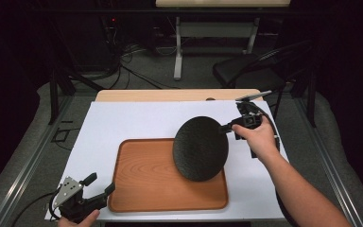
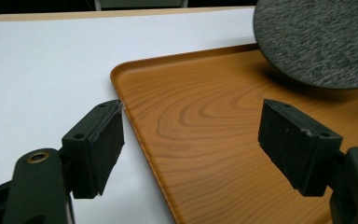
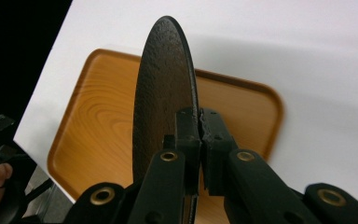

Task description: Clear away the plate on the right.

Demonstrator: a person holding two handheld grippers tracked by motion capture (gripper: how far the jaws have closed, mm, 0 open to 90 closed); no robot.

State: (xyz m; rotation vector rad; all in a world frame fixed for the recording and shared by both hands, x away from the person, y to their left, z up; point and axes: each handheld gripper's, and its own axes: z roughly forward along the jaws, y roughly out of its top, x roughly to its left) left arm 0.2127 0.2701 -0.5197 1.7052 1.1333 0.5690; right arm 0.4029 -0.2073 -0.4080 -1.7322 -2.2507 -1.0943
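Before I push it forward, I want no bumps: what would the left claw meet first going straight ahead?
Probably the wooden tray, whose near rim already lies between the open left claw.

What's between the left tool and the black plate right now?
Nothing but bare wooden tray. In the left gripper view the open left tool straddles the tray's edge, and the black plate, held by the right tool, hangs above the tray's far part.

Your bench (image 1: 123, 96) is a light wooden top with a white sheet (image 1: 127, 123) spread over most of it. On that sheet a wooden tray (image 1: 142, 189) lies flat, just ahead of your left hand-held gripper (image 1: 100, 184) and beneath your right hand-held gripper (image 1: 223, 127).
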